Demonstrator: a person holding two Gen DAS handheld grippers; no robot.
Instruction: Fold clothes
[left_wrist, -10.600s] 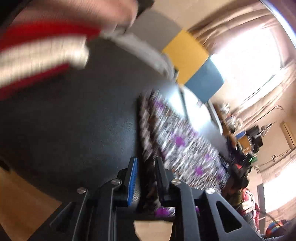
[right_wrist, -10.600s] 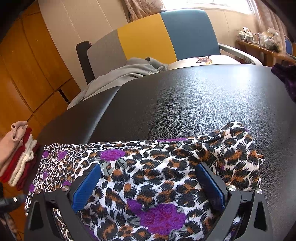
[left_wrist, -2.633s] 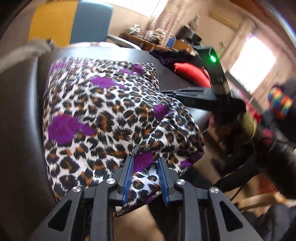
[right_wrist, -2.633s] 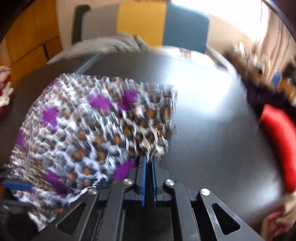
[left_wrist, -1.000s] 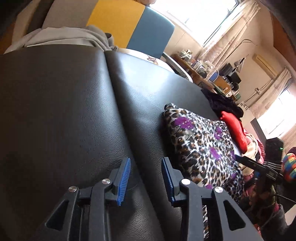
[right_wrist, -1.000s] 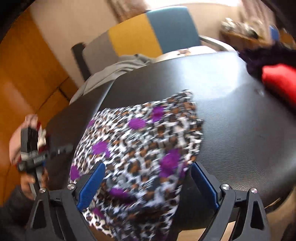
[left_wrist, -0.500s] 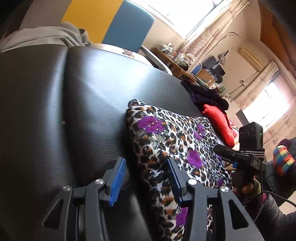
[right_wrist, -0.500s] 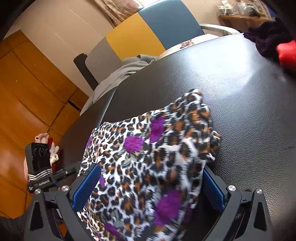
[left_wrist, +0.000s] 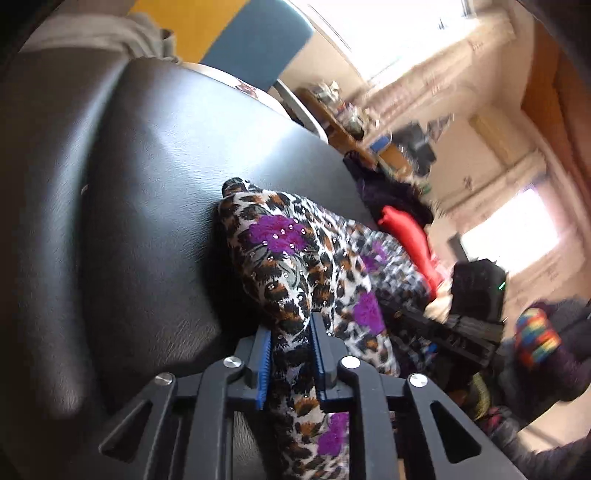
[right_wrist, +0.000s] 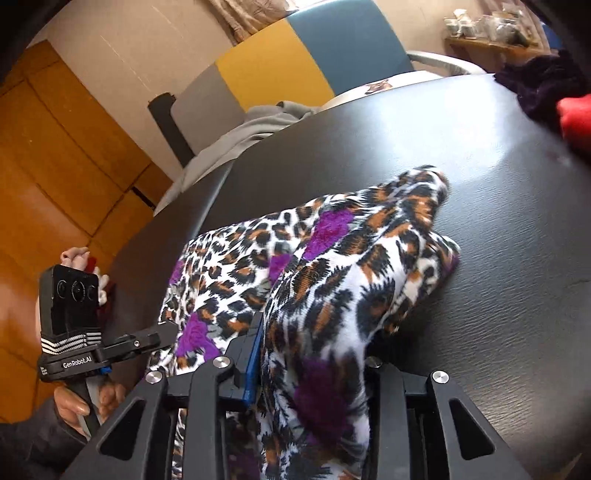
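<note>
Claws at the bottom of each frame both pinch the leopard-print garment with purple flowers (left_wrist: 295, 258): the left claw (left_wrist: 290, 363) nips its near edge, the right claw (right_wrist: 310, 369) is buried in a bunched fold. Held at two points, the cloth can probably be lifted or turned over. It lies mid-frame on the black leather-textured tabletop (right_wrist: 498, 258). Beyond, upper right, sits a red cloth (left_wrist: 406, 236).
</note>
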